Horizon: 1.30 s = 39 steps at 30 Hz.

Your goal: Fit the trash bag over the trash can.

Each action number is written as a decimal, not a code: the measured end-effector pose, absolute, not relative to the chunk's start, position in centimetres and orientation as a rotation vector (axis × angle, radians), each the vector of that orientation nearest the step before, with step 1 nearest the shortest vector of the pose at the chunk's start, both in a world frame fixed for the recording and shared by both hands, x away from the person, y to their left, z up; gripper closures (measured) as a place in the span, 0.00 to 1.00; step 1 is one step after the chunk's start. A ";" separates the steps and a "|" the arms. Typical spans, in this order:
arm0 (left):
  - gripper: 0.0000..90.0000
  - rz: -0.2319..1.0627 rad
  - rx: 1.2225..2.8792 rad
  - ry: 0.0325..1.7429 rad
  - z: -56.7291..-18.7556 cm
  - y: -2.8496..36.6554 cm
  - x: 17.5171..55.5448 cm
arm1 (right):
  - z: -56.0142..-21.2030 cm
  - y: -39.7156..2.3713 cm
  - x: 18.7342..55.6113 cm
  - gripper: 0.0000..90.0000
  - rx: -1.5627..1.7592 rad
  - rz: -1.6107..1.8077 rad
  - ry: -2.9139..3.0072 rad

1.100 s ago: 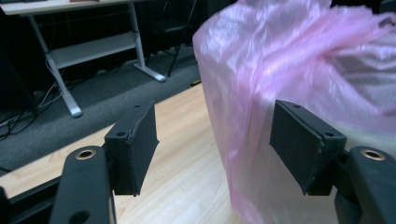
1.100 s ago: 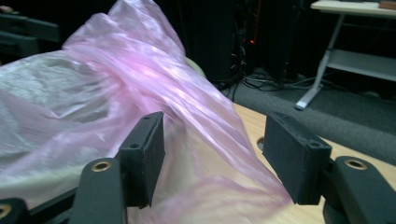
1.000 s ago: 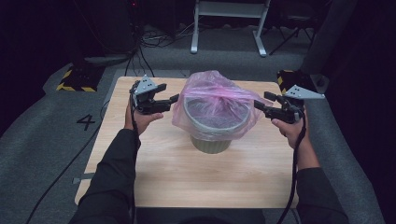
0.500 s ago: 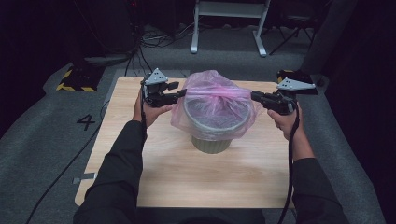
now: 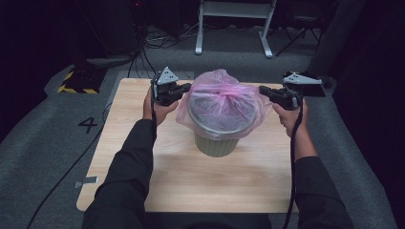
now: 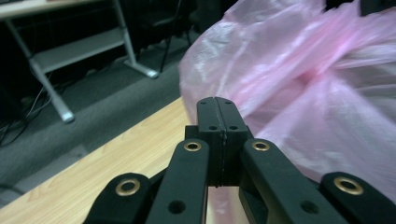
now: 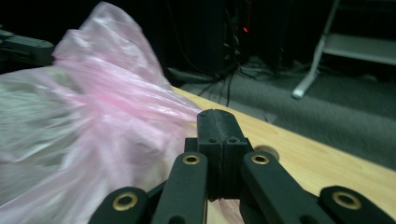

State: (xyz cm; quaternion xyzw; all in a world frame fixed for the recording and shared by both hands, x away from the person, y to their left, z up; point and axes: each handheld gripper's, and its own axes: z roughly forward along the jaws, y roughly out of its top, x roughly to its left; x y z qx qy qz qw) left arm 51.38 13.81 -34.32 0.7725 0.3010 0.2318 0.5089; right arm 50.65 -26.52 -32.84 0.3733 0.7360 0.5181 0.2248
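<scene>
Under pink bag [image 5: 224, 102], bin [image 5: 217, 143] rim blurs.

A light wooden table [image 5: 162, 183] with rounded corners carries the work. Its top shows a pale grain and sits on grey carpet floor [image 5: 52, 157]. One thing stands directly on it: a round olive-green bin [image 5: 216, 143], upright, a little behind the middle of the board and about midway between its left and right edges. A thin pink plastic bag [image 5: 224, 102] lines the bin and spills over its rim, so it hangs above the wood without lying flat on it. In the right gripper view a small round object [image 7: 265, 150] lies on the tabletop just past the jaws; it is too small to identify.
</scene>
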 end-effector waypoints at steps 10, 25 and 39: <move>0.96 0.538 1.872 0.846 -36.4 13.4 53.0 | -35.3 -25.7 52.8 1.00 1.159 1.359 2.086; 0.29 0.531 1.770 0.755 -36.7 17.5 46.1 | -36.1 -27.3 51.5 1.00 1.165 1.379 2.110; 0.23 0.434 1.893 0.600 -38.6 14.3 41.8 | -32.7 -27.4 50.2 0.50 1.035 1.459 2.037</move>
